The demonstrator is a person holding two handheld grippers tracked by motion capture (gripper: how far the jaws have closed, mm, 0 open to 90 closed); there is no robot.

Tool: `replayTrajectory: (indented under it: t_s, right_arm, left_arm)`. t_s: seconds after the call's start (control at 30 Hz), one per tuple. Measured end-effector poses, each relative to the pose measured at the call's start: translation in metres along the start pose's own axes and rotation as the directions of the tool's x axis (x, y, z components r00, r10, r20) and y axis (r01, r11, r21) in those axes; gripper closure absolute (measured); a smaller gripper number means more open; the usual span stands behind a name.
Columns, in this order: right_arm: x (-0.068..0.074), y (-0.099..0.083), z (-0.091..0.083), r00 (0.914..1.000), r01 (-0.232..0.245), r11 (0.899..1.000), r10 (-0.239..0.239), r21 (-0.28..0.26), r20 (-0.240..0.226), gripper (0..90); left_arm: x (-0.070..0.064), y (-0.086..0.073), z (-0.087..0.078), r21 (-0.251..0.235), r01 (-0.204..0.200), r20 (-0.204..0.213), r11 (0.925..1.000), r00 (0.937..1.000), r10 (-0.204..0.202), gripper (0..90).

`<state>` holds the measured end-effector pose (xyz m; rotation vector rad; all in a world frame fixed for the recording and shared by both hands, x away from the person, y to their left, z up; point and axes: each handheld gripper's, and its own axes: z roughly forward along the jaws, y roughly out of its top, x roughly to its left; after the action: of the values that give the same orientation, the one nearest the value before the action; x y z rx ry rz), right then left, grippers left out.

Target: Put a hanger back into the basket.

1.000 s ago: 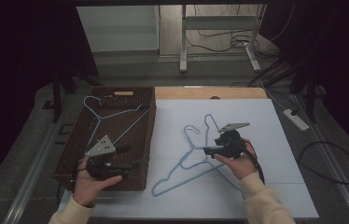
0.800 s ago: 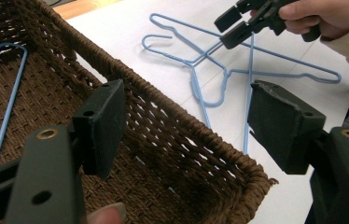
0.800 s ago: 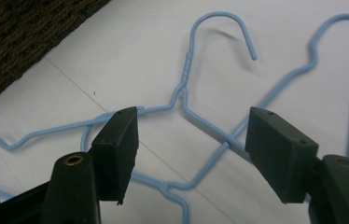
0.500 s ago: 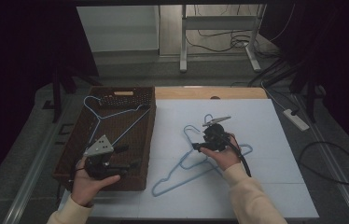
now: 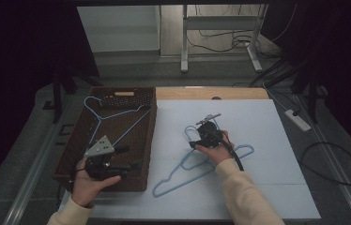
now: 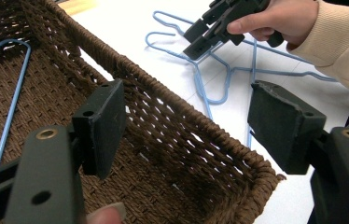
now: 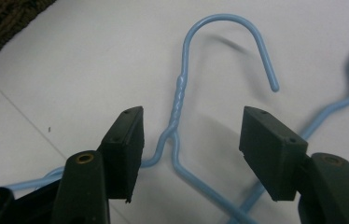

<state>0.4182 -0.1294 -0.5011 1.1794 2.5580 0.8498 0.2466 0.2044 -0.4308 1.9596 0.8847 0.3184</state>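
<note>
Two light blue wire hangers lie overlapping on the white board. A third blue hanger rests inside the brown wicker basket at the left. My right gripper hovers open just above the twisted neck of one hanger, one jaw on each side of it and neither touching it. My left gripper is held open over the basket's near right corner, with nothing between its pads. The left gripper view also shows the right hand's gripper above the hangers' hooks.
The basket's woven wall stands between the left gripper and the board. A strip of wooden tabletop runs behind the board. A power strip and cables lie on the floor at the right.
The right gripper has moved left and down over the hangers, onto the hook's neck. The left gripper has stayed in place over the basket.
</note>
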Motion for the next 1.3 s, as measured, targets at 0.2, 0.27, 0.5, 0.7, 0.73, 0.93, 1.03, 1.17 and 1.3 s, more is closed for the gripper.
replayTrajectory:
  t_s: [0.2, 0.27, 0.5, 0.7, 0.73, 0.93, 1.03, 1.17, 1.3]
  right_arm:
    - [0.004, 0.007, 0.01, 0.9999, 0.014, 1.0, -0.014, 0.014, 0.0, 49.9]
    - [0.006, 0.009, 0.013, 0.9999, 0.013, 1.0, -0.013, 0.021, 0.006, 53.8]
    - [0.009, 0.012, 0.022, 0.9997, -0.011, 0.999, 0.01, 0.044, 0.022, 66.1]
    - [0.01, 0.013, 0.023, 0.9975, -0.07, 0.996, 0.069, 0.054, 0.012, 83.7]
    - [0.009, 0.013, 0.022, 0.9953, -0.097, 0.994, 0.097, 0.052, -0.001, 84.5]
    - [0.007, 0.012, 0.014, 0.9887, -0.148, 0.989, 0.148, 0.011, -0.025, 86.0]
    - [0.008, 0.013, 0.004, 0.9886, -0.146, 0.989, 0.146, -0.013, -0.037, 86.1]
    - [0.01, 0.011, -0.012, 0.9906, -0.126, 0.991, 0.123, -0.053, -0.059, 86.2]
    - [0.011, 0.006, -0.028, 0.9923, -0.106, 0.99, 0.099, -0.096, -0.074, 86.4]
  left_arm:
    - [0.001, 0.0, -0.001, 0.001, -0.001, -0.001, 1.0, 1.0, 0.001, 28.3]
    - [0.001, 0.001, -0.001, 0.0, -0.001, -0.002, 1.0, 1.0, 0.001, 28.3]
    - [0.001, 0.001, -0.001, -0.002, -0.001, -0.002, 1.0, 1.0, 0.001, 28.1]
    - [0.001, 0.002, -0.002, -0.004, -0.006, -0.004, 1.0, 1.0, 0.006, 28.1]
    - [0.001, 0.002, -0.002, -0.004, -0.006, -0.005, 1.0, 1.0, 0.006, 28.2]
    - [0.001, 0.002, -0.004, -0.012, -0.005, -0.008, 0.9999, 1.0, 0.005, 28.2]
    - [0.0, 0.003, -0.005, -0.015, -0.006, -0.011, 0.9999, 0.9999, 0.006, 28.2]
    - [0.0, 0.003, -0.007, -0.019, -0.007, -0.014, 0.9998, 0.9999, 0.007, 28.2]
    - [-0.001, 0.004, -0.008, -0.023, -0.011, -0.013, 0.9997, 0.9999, 0.01, 28.3]
